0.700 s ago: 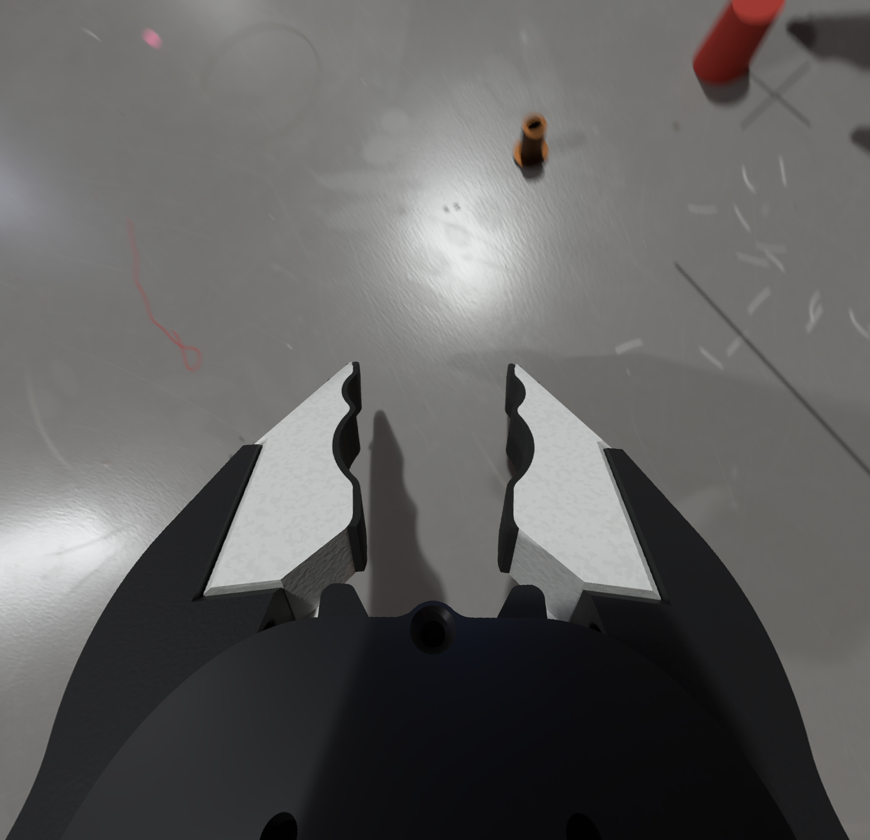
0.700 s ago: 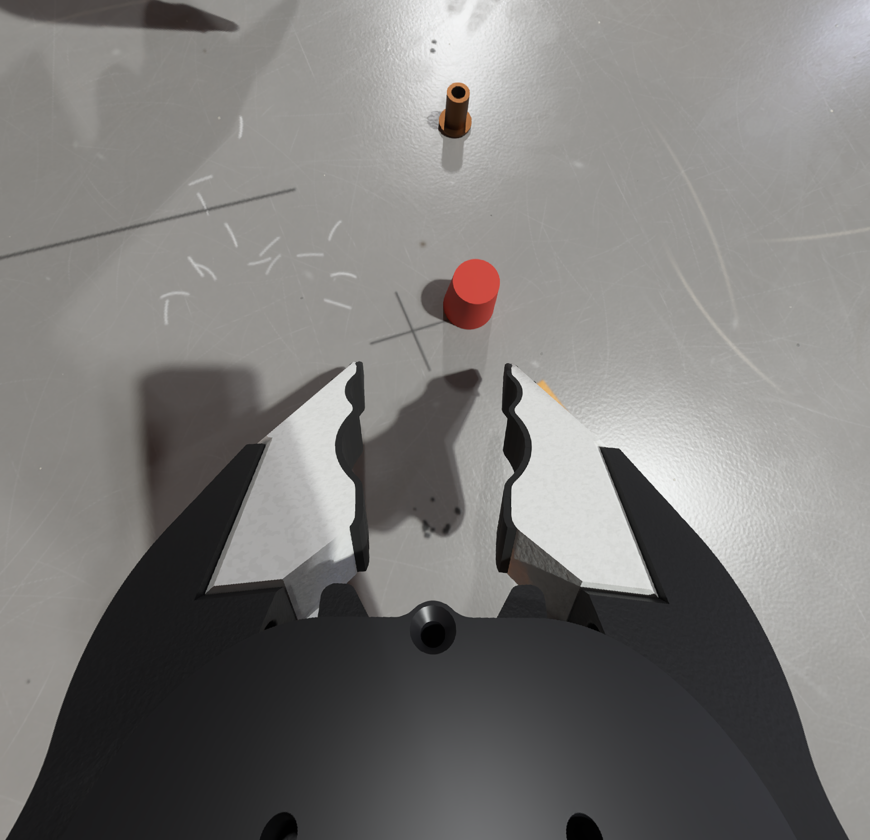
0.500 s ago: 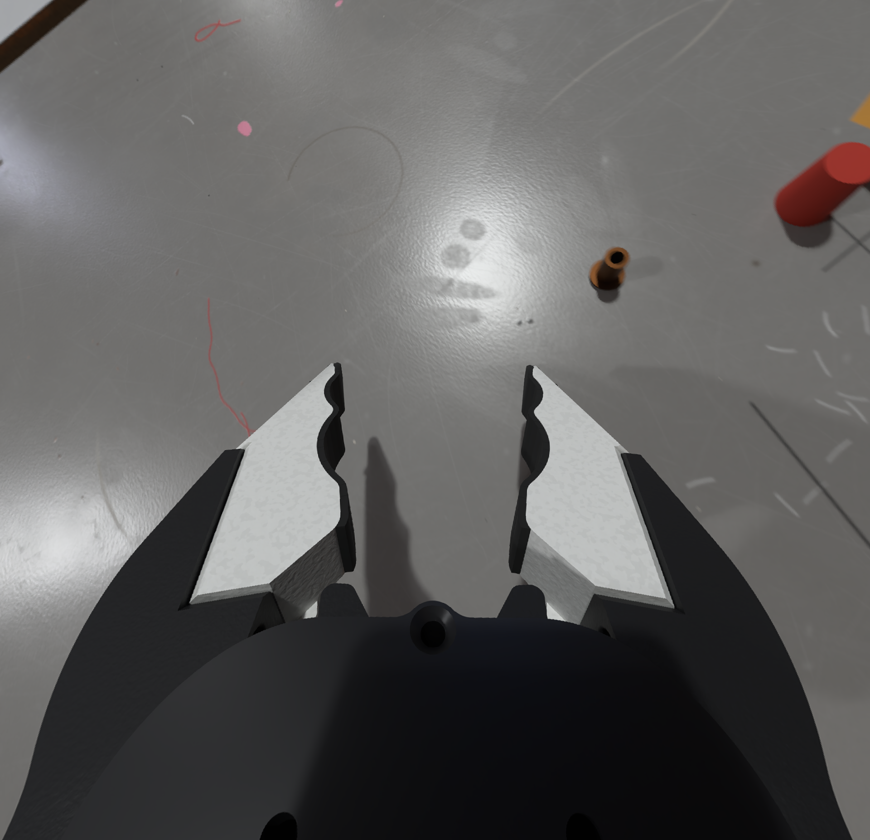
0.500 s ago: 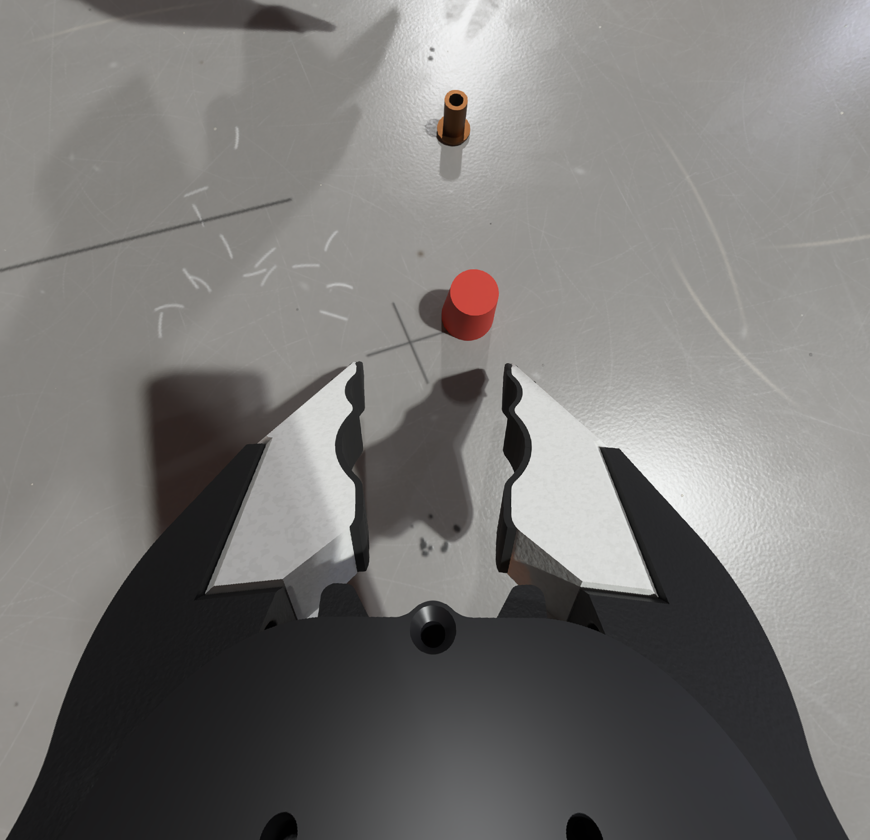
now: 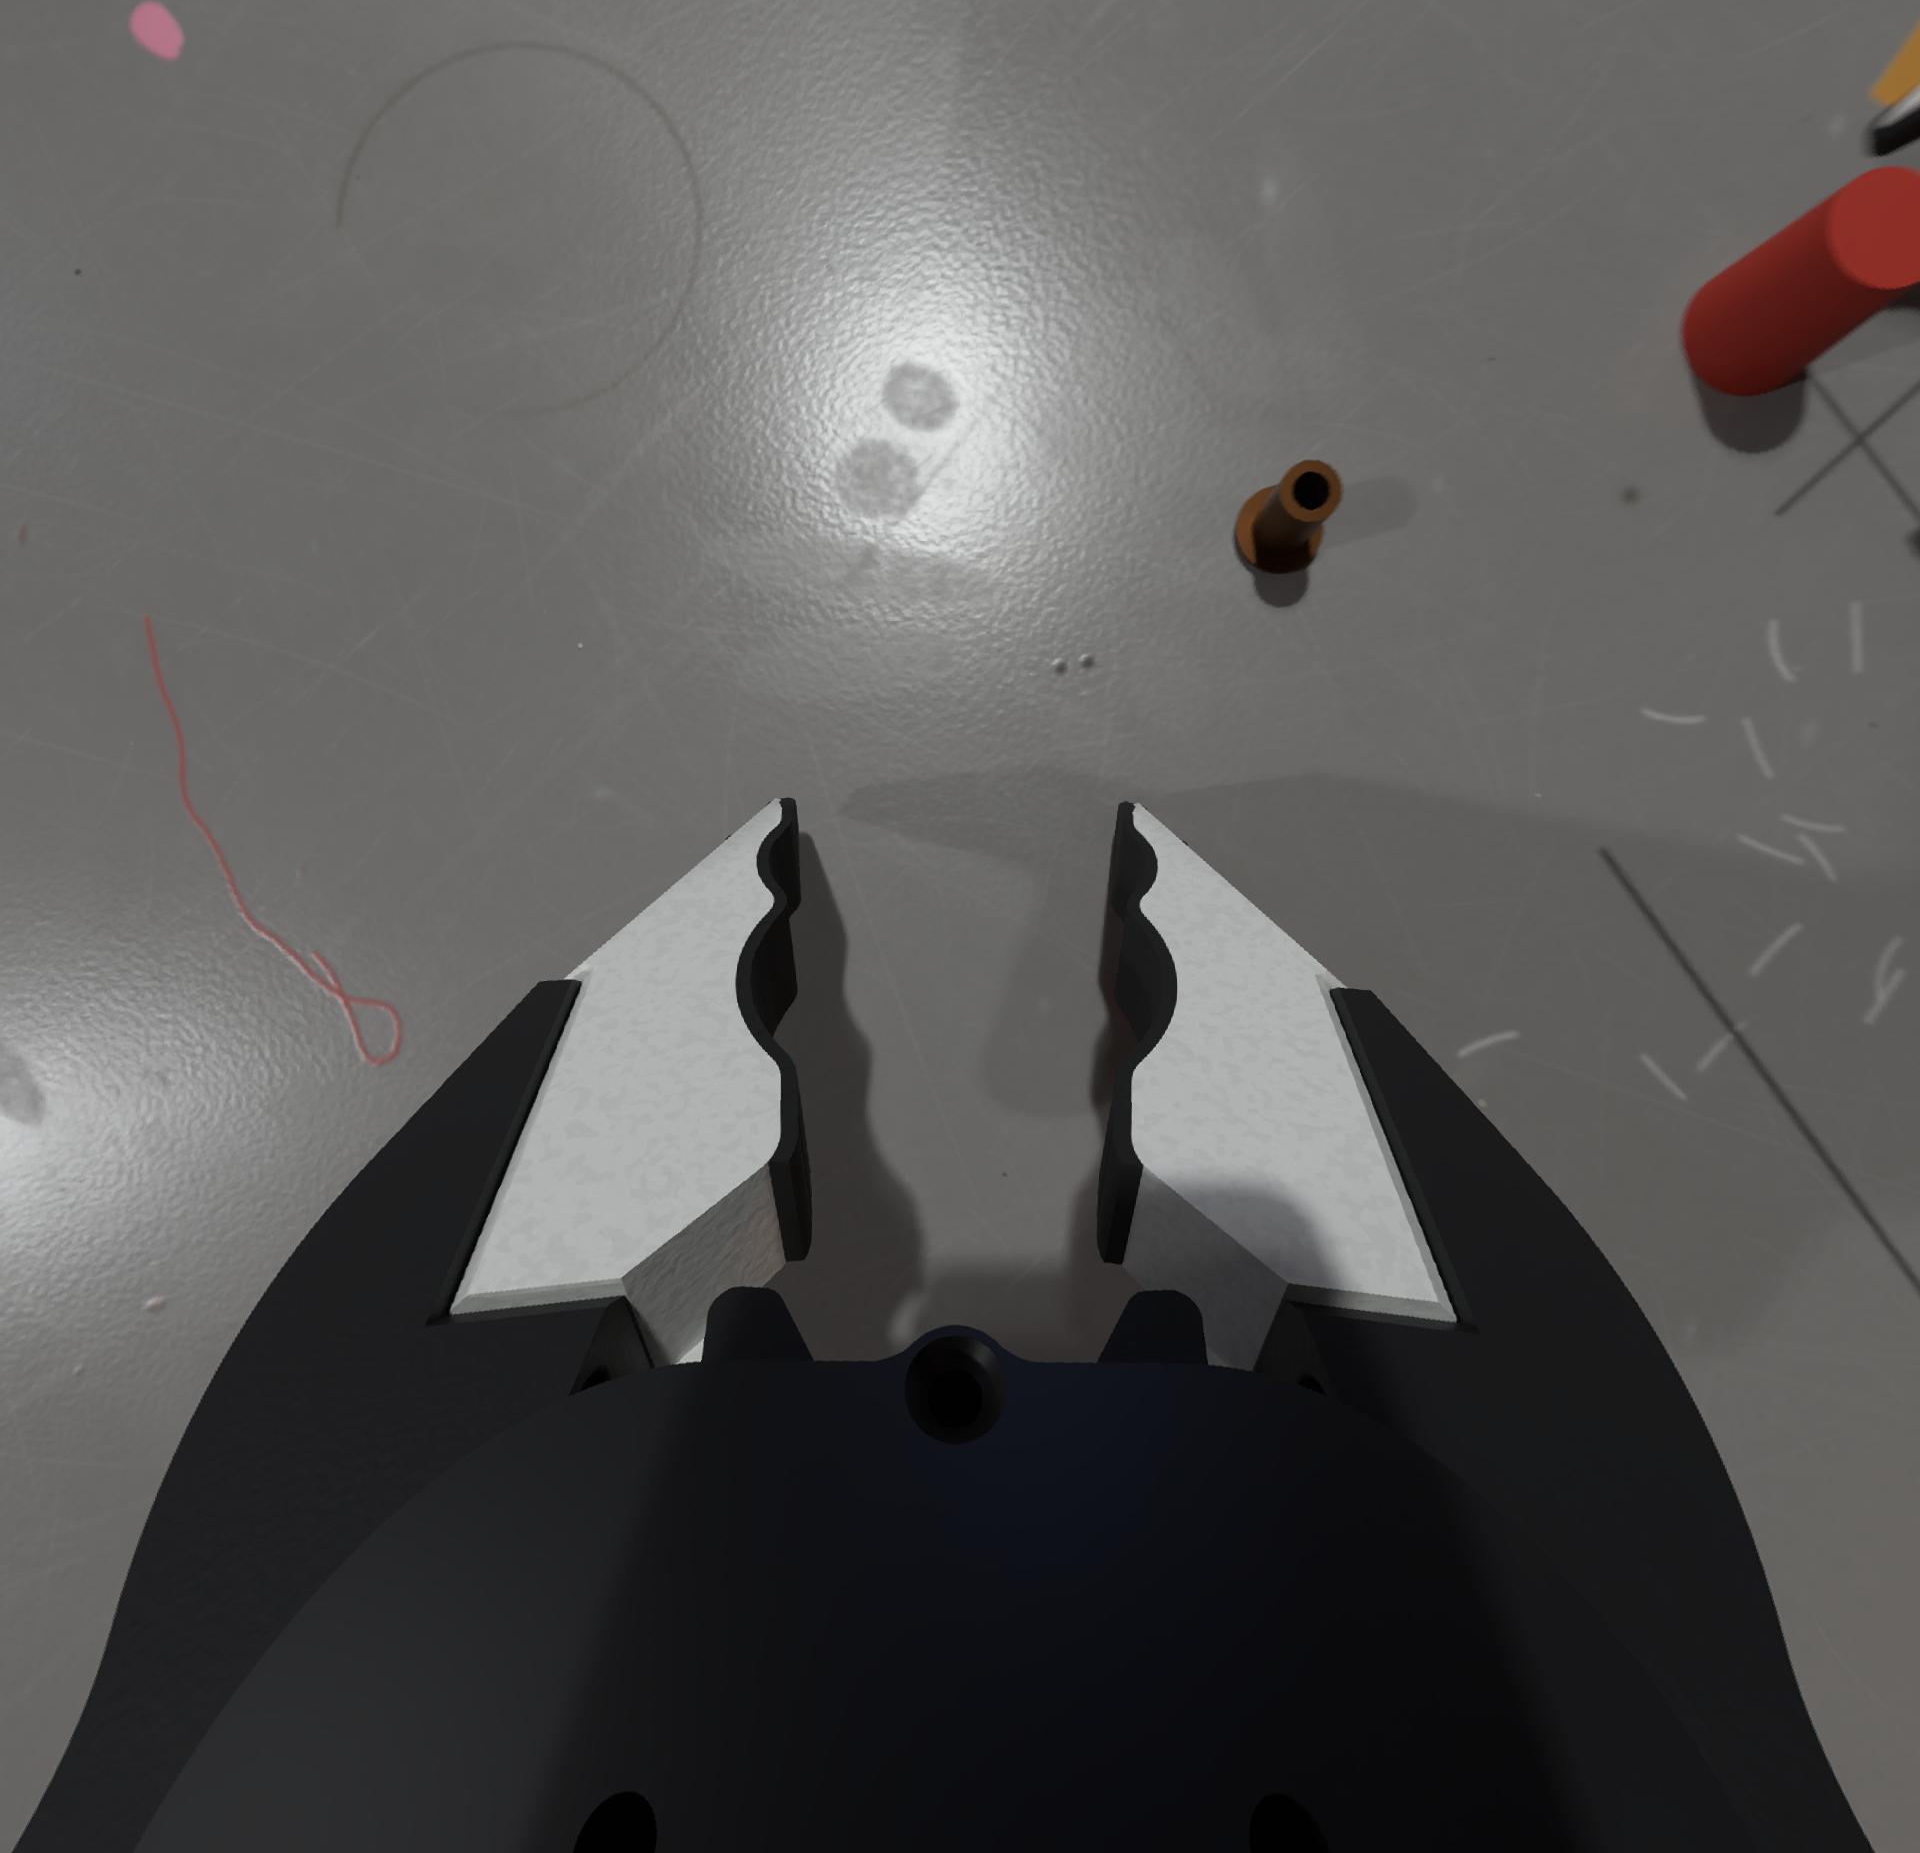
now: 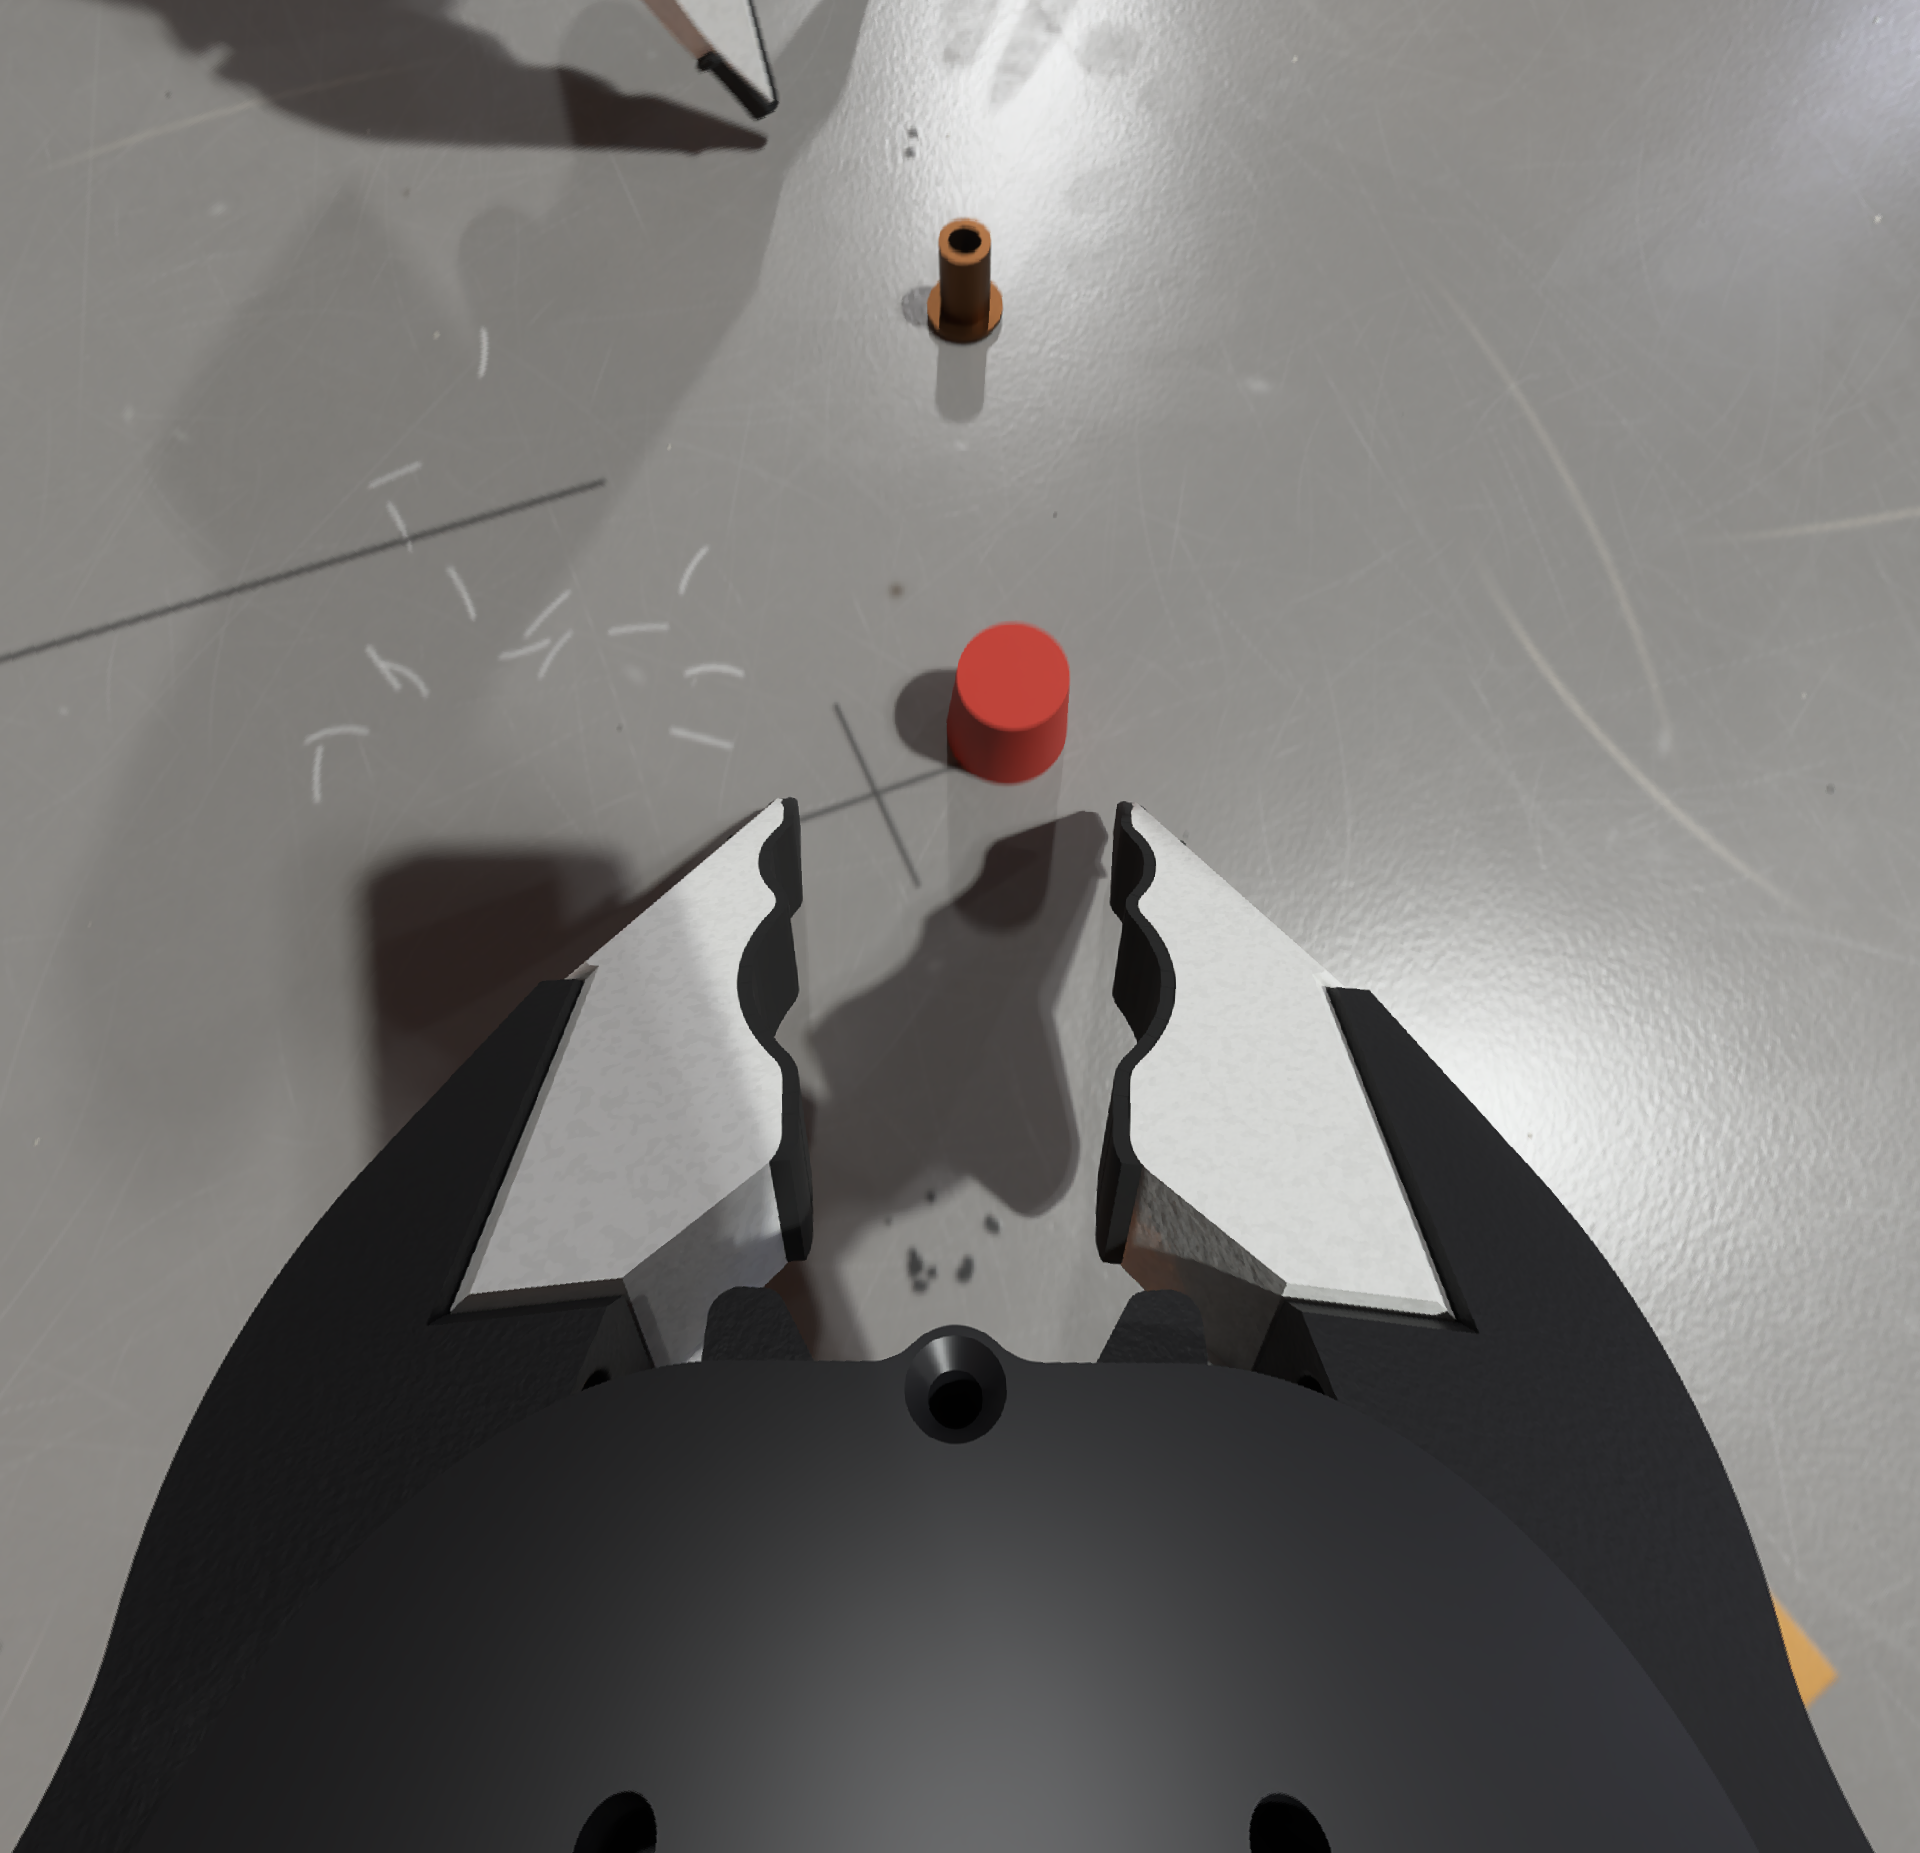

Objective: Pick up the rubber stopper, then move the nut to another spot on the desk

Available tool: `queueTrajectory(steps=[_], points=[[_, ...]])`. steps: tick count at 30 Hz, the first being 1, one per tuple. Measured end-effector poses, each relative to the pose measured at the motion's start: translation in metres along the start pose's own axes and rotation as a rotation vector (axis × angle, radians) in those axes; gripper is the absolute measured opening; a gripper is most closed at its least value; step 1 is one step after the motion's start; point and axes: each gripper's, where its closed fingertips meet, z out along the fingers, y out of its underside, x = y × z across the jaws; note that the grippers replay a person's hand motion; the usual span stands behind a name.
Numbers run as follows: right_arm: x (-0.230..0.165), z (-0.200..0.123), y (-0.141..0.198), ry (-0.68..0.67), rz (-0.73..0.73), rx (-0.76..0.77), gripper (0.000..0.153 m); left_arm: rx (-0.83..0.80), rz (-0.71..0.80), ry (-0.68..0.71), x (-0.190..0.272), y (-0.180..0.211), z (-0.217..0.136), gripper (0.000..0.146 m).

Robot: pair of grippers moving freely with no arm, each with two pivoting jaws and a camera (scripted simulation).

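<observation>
The red rubber stopper [image 6: 1010,702] stands upright on the grey desk just ahead of my right gripper [image 6: 951,816], which is open and empty. The stopper also shows at the right edge of the left wrist view [image 5: 1813,291]. The small copper-brown nut [image 6: 965,281], a flanged sleeve, stands upright farther ahead. In the left wrist view the nut [image 5: 1288,525] is ahead and to the right of my left gripper [image 5: 951,816], which is open and empty. A fingertip [image 6: 743,58] of the left gripper shows at the top of the right wrist view.
The grey desk [image 5: 520,556] bears a red thread [image 5: 249,868] at the left, a pink spot [image 5: 156,30], white shavings [image 6: 540,640] and thin pencil lines [image 6: 312,567]. An orange scrap [image 5: 1901,68] lies at the far right.
My left gripper has come closer to the nut and swung back right, and its fingertip has entered the right wrist view. My right gripper has crept toward the stopper. Both stay open.
</observation>
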Motion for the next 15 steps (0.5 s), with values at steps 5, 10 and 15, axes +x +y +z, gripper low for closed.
queueTrajectory(steps=[5, 10, 15], points=[[0.005, 0.014, -0.012, 0.000, -0.005, -0.007, 0.062, 0.043, -0.016, 0.032, 0.005, -0.003, -0.013, 0.068], [0.008, 0.022, -0.016, 0.006, -0.018, -0.025, 0.054, 0.058, -0.010, 0.034, 0.010, 0.000, -0.019, 0.070], [0.010, 0.020, -0.016, -0.009, 0.021, -0.013, 0.042, 0.121, 0.084, 0.076, 0.033, -0.025, -0.007, 0.065]])
